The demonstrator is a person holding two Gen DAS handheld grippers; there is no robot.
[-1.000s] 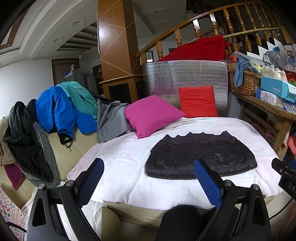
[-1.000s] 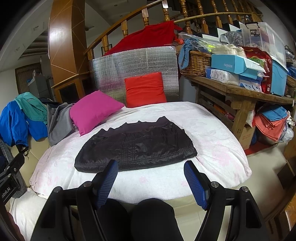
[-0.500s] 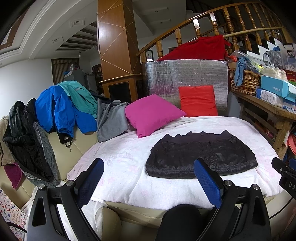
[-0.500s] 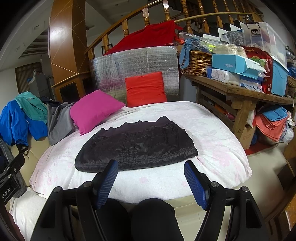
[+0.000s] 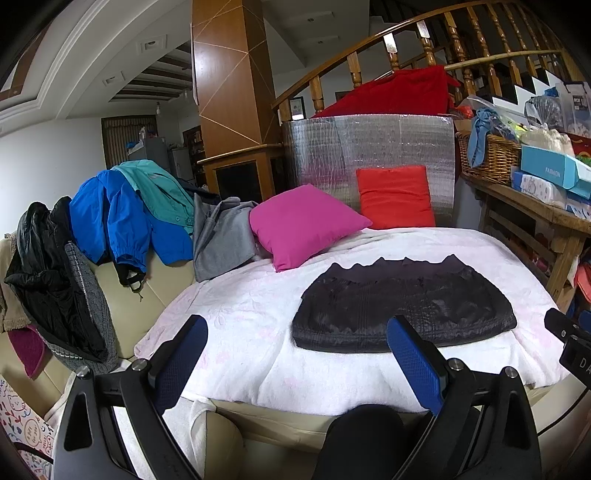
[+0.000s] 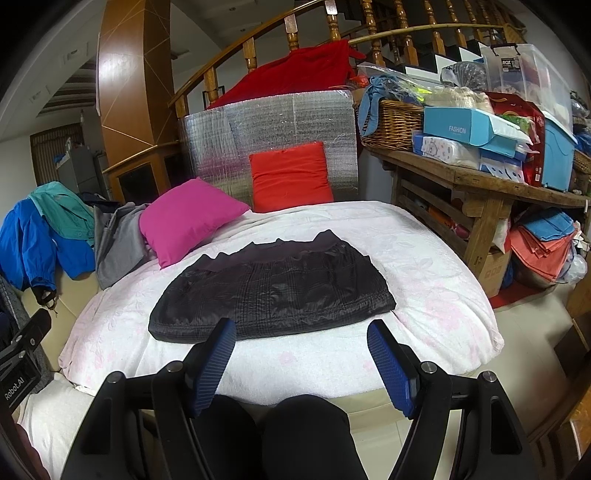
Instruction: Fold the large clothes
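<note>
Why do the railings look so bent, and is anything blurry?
Left wrist view: fisheye lens bows the railing and darkens the corners; the black garment is sharp, with soft sheen. Right wrist view: same bowing on the railing; the garment is sharp, no harsh glare.

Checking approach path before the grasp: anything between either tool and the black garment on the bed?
Nothing visible. The black garment lies flat on the white blanket, with only bare blanket between it and the open left tool and open right tool. The pink pillow sits behind it, off the path.
</note>
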